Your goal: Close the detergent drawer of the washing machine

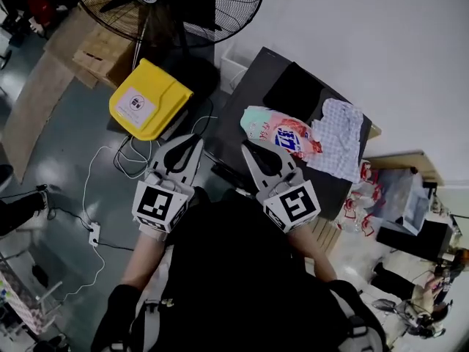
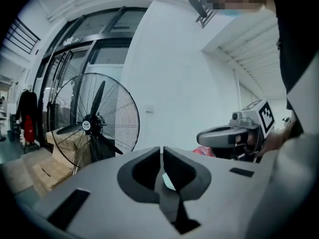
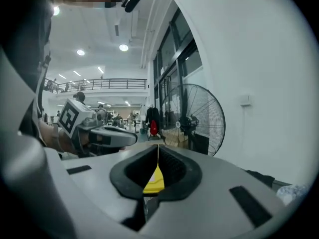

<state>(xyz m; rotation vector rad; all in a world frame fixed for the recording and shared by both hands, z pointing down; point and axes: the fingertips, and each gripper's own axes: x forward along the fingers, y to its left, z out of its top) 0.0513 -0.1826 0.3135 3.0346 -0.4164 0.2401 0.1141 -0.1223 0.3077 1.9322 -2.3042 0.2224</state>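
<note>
**Q:** What is the state of each gripper?

**A:** The left gripper [image 2: 162, 152] has its jaws pressed together, pad against pad, with nothing between them. The right gripper [image 3: 158, 149] is the same: its jaws meet along one thin seam and pinch nothing. The yellow seen below that seam is background, not a held item.

**Q:** How are the two units positioned?

**A:** In the head view they sit side by side in front of the person's dark-clothed torso, apart from each other, with the square-marker cubes nearest the body. Each gripper view shows the other gripper beside it, at roughly the same height.

**Q:** Where is the detergent drawer?

**A:** No view shows it clearly enough to locate. The head view shows only the top of a dark grey flat-topped appliance [image 1: 253, 97], which stands against the white wall, below and ahead of the right gripper. Neither gripper touches it.

**Q:** What lies on that top surface?

**A:** A pink-and-white soft pouch with a blue label [image 1: 282, 134] lies flat on it. A white cloth with a small blue pattern [image 1: 337, 141] lies crumpled just beside the pouch.

**Q:** What else is nearby?

**A:** A yellow plastic box with a round label [image 1: 149, 99] rests on the grey floor ahead of the left gripper. A black wire-caged pedestal fan [image 1: 176, 2] stands beyond the box. White cables run across the floor to a white socket block [image 1: 94, 233] at the left.
</note>
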